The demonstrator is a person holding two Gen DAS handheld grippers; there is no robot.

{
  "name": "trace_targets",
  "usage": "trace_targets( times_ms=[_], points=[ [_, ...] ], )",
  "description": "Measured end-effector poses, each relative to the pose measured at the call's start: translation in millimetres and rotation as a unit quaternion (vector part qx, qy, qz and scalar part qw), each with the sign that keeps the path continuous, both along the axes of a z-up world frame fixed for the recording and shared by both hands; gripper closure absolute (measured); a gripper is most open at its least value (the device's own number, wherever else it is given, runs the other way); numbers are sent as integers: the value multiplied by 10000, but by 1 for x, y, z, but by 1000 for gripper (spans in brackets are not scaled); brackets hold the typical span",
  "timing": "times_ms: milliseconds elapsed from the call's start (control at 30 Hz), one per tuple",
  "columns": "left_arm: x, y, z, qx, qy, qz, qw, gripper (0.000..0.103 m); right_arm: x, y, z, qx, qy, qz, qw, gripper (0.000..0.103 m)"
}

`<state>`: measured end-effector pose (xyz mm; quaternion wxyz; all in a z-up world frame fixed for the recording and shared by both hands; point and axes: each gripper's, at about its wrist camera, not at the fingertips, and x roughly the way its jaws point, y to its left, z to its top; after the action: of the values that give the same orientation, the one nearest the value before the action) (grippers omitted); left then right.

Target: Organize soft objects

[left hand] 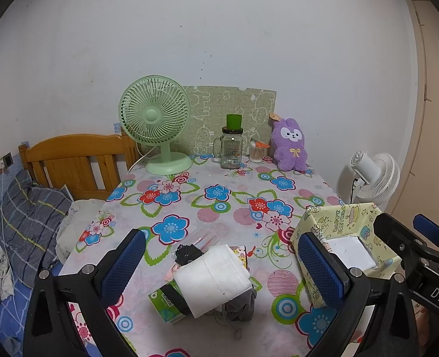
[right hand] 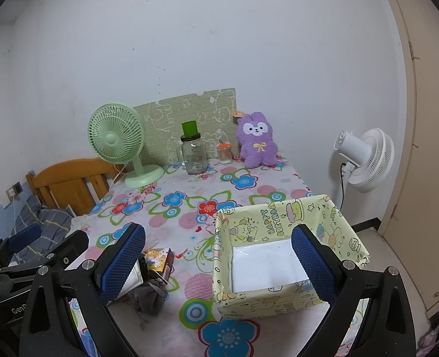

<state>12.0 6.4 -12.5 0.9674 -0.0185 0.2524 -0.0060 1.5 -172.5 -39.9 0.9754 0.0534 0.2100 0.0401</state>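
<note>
Floral tablecloth (left hand: 213, 208) on a table against a white wall. Left gripper (left hand: 222, 264): jaws spread wide, holding nothing, hovering over one pile of soft stuff: one white folded cloth (left hand: 213, 279), one grey cloth (left hand: 243, 306), one black crumpled bag (left hand: 186, 254), one green pack (left hand: 165, 300). Right gripper (right hand: 219, 258): also wide open, empty, above one yellow box (right hand: 278, 217) just right of the pile. At the back: one purple plush (left hand: 289, 145), one jar (left hand: 231, 148), one green fan (left hand: 155, 119). One white fan (right hand: 365, 157) stands off-table.

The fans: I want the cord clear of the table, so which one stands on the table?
The green fan, standing on the floral tablecloth. The white fan stands beyond the table's edge.
</note>
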Motion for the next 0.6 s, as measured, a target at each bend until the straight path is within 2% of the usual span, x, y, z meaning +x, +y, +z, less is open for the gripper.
trace_targets(
  times_ms=[600],
  points=[
    [0,10,-9,22,25,38,10000,1,4,12,1,-47,-4,10,10000,3]
  ],
)
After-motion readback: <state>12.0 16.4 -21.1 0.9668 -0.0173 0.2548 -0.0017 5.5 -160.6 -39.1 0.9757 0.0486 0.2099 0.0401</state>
